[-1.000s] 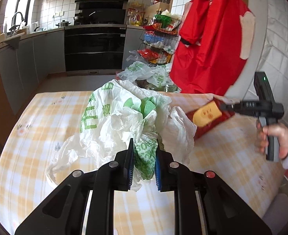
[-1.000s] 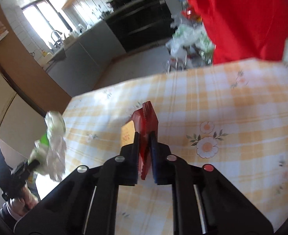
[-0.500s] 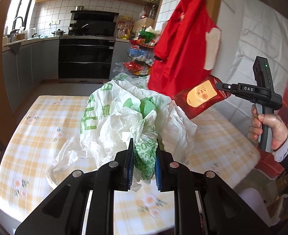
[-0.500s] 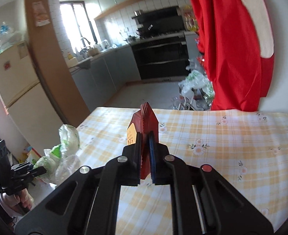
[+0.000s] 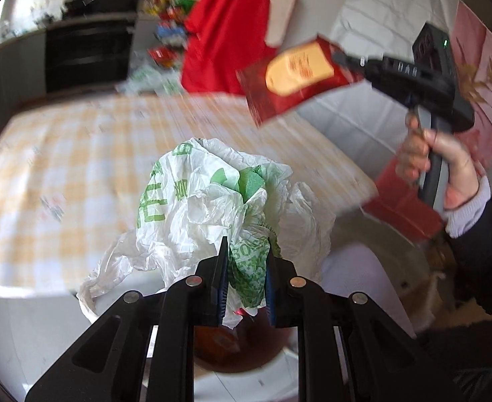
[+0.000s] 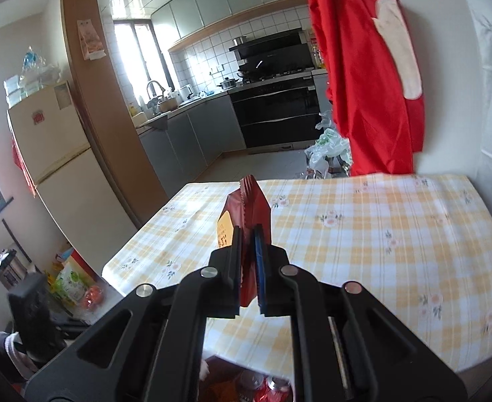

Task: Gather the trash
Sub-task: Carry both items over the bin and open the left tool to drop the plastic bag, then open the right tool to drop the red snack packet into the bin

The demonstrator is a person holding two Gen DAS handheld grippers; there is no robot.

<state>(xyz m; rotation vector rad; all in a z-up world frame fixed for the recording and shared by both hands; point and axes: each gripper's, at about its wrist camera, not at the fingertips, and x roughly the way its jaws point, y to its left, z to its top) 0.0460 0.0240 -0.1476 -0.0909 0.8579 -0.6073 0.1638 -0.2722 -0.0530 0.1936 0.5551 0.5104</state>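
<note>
Both of my tongs are loaded and off the table. My left gripper (image 5: 244, 279) is clamped on the crumpled white plastic bag with green print (image 5: 212, 201); the bunched neck sits between the jaws and the body of the bag billows forward and up from them. My right gripper (image 6: 247, 268) is clamped on the flat red foil snack packet with a yellow label (image 6: 246, 221); its long axis runs straight out along the fingers, serrated top edge farthest from me, held edge-on.

The relation that matters is vertical. Directly under the left gripper, past the near edge of the yellow-checked tablecloth table (image 5: 62, 154), I see a round container with reddish contents (image 5: 236, 345), probably the bin. The bag's hanging tail is right above that opening, so the left hand looks nearer to a drop. In the right wrist view red wrappers and what may be cans (image 6: 259, 385) show below the near table edge, underneath my right gripper, so the packet also seems to be over or close to the same bin; I cannot tell how well centred.

Pose: from the left view the right gripper (image 5: 343, 58) is raised high at right, handle upright in the hand (image 5: 440, 164), packet (image 5: 296, 77) pointing left and slightly tilted. The left view is motion-blurred.

Judgement: release the bag first, then lower the packet.
</note>
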